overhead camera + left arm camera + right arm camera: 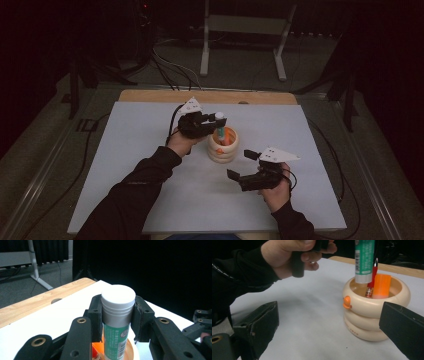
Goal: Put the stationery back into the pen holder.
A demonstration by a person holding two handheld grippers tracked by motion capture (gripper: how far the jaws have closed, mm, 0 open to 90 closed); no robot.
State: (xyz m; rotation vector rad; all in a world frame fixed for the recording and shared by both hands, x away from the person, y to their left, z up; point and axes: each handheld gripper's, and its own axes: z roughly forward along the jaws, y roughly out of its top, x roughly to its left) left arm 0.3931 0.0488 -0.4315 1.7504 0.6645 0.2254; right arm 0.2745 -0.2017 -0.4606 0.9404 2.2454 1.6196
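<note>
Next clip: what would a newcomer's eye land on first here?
The left gripper clamps a green glue stick with a white cap, held upright with its lower end just inside the cream ringed holder at the table's middle. An orange block and red pen stand inside; the right gripper waits open nearby.

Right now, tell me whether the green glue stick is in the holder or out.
Partly in: green glue stick, upright, lower end just inside the cream ringed holder's rim.

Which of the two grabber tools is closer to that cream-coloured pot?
The left. The left gripper hangs right over the cream pot, clamping a green glue stick that dips into it. The right gripper waits open beside the pot, apart.
</note>
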